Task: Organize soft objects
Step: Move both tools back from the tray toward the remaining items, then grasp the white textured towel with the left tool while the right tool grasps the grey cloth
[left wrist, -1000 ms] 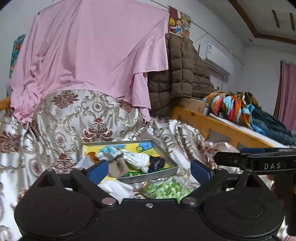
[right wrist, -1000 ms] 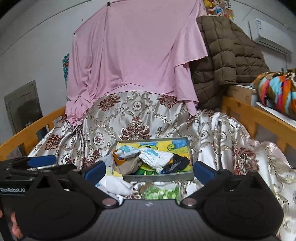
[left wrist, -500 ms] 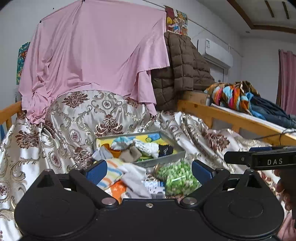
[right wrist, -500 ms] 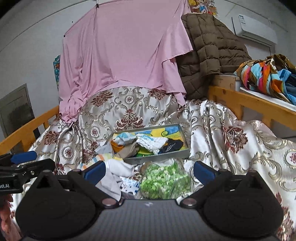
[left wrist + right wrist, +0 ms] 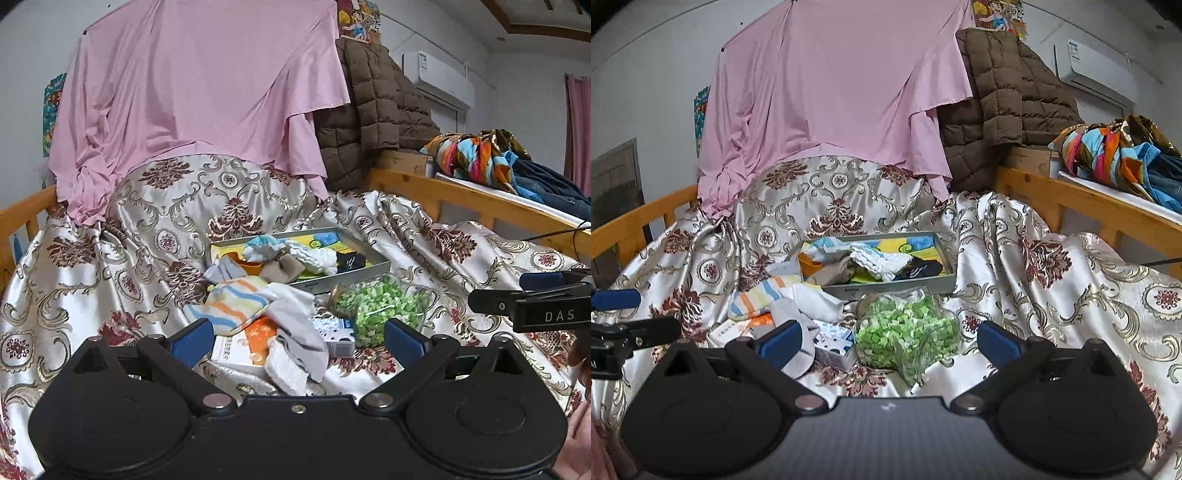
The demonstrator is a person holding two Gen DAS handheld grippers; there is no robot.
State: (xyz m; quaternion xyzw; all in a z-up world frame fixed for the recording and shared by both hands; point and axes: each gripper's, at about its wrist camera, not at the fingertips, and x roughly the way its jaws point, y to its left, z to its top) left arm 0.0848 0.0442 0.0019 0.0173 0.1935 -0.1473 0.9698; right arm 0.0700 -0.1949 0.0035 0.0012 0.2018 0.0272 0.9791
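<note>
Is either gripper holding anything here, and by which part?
Nothing is held. The left gripper and right gripper are both open, short of the socks and the bag of green pieces.
</note>
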